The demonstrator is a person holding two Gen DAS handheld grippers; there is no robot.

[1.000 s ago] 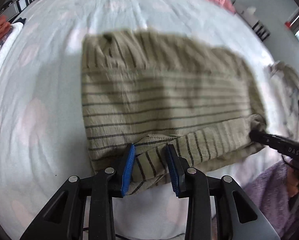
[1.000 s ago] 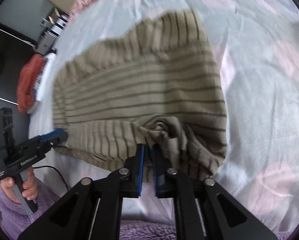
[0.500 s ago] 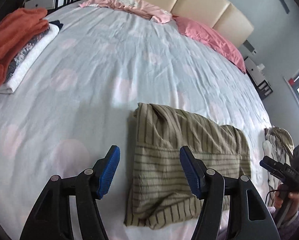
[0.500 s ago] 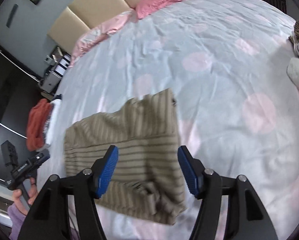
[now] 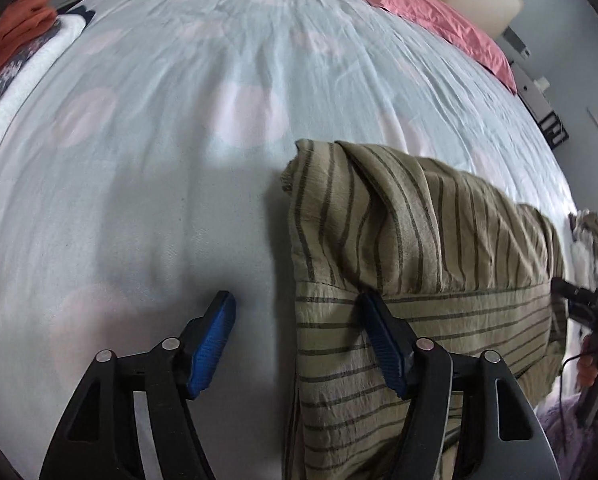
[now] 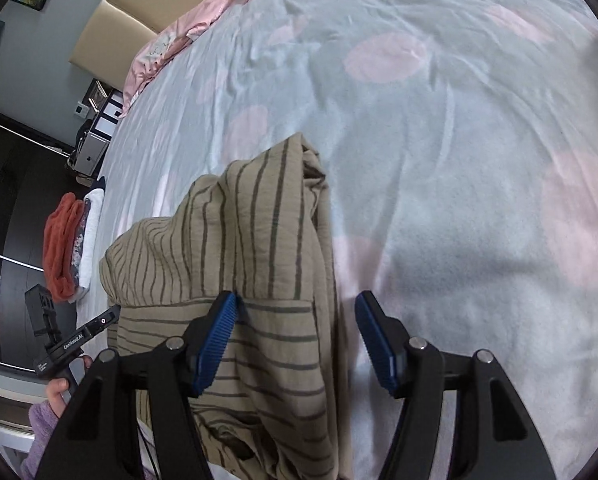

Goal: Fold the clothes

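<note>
An olive shirt with dark stripes lies folded on the bed; it also shows in the right wrist view. My left gripper is open and low over the shirt's left edge, one blue pad on the sheet side, the other over the cloth. My right gripper is open over the shirt's right edge, its left pad above the cloth, its right pad above the sheet. Neither holds anything. Each gripper appears in the other's view at the shirt's far side.
The bed sheet is pale blue with pink dots. A stack of folded clothes with an orange top piece lies at the left edge. Pink pillows lie at the headboard. More clothes lie at the right.
Both grippers let go of the shirt's near edge, opened wide and lifted away. They have since come down again over the shirt's left and right side edges.
</note>
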